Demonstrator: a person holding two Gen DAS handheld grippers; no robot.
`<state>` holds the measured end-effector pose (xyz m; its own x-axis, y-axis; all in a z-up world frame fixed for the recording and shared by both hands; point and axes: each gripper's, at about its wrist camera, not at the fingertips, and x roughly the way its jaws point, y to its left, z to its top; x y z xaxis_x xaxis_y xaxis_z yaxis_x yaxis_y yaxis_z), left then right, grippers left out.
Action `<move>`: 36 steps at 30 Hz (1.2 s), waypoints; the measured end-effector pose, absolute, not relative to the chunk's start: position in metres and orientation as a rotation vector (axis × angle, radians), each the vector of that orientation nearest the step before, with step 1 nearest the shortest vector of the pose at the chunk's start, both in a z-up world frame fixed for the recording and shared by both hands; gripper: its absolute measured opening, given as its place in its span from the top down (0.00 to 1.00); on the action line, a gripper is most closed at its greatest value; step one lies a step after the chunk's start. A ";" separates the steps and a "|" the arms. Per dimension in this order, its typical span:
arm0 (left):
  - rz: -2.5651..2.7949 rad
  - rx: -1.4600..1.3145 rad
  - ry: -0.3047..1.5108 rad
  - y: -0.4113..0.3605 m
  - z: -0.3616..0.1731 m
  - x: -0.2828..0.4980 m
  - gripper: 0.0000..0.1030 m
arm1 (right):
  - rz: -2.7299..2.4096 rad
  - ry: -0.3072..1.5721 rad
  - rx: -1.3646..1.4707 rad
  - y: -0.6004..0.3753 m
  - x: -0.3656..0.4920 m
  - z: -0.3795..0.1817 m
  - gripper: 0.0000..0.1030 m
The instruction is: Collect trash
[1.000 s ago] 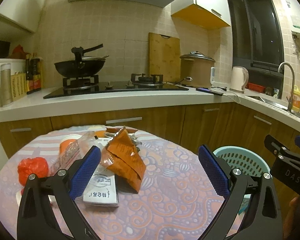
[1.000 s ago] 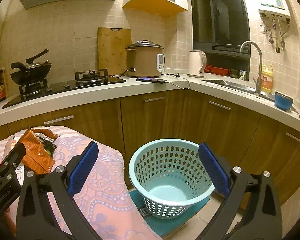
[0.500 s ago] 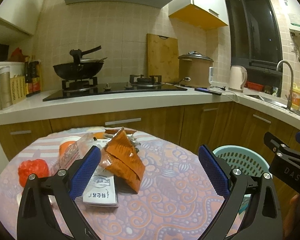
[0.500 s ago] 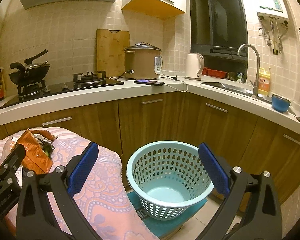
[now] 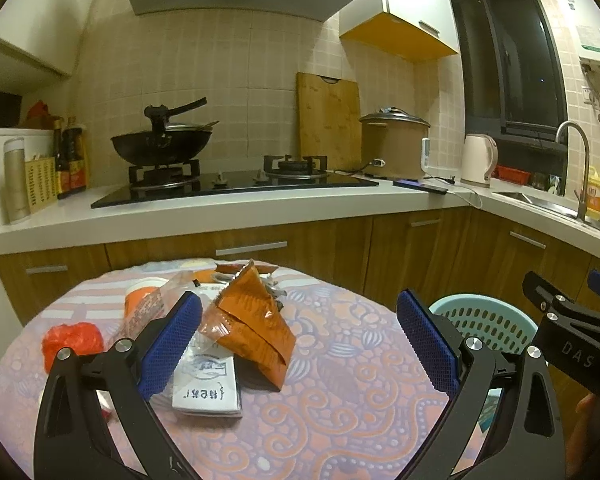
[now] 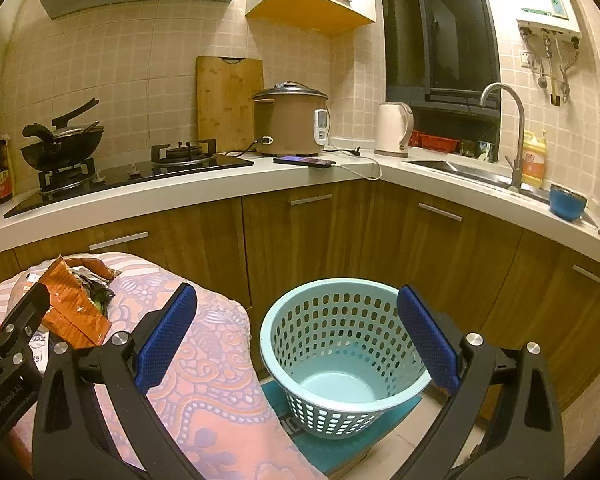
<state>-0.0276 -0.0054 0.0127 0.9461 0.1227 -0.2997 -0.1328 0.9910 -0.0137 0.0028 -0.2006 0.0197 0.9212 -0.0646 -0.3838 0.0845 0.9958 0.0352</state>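
Note:
An orange snack bag (image 5: 252,320) lies crumpled on the round table's patterned cloth (image 5: 340,400), atop a white packet (image 5: 206,388). A clear wrapper (image 5: 148,308), an orange-lidded cup (image 5: 140,294) and a red crumpled bag (image 5: 72,342) lie to its left. My left gripper (image 5: 300,344) hangs open above the table, just short of the snack bag. My right gripper (image 6: 296,340) is open and empty, held over the pale blue basket (image 6: 340,356) on the floor. The snack bag (image 6: 70,304) also shows at the left of the right wrist view.
The basket (image 5: 484,320) stands on a teal mat (image 6: 340,440) right of the table. Wooden cabinets (image 6: 308,240) and a white counter (image 5: 220,212) with a stove, wok (image 5: 162,146), rice cooker (image 6: 290,118), kettle and sink run behind.
Both views have shifted slightly; the scene sits a little lower and farther in frame. Both grippers stay open, and the trash has not moved.

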 end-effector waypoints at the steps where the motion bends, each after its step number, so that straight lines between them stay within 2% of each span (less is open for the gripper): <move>1: 0.131 -0.036 0.305 -0.005 0.013 -0.027 0.08 | -0.075 0.391 0.054 -0.201 0.003 0.019 0.07; 21: 0.111 -0.032 0.331 -0.007 0.011 -0.024 0.08 | -0.093 0.420 0.046 -0.205 0.008 0.011 0.07; 36: 0.054 -0.052 0.428 -0.010 -0.004 -0.008 0.08 | -0.085 0.464 0.051 -0.210 0.018 -0.002 0.07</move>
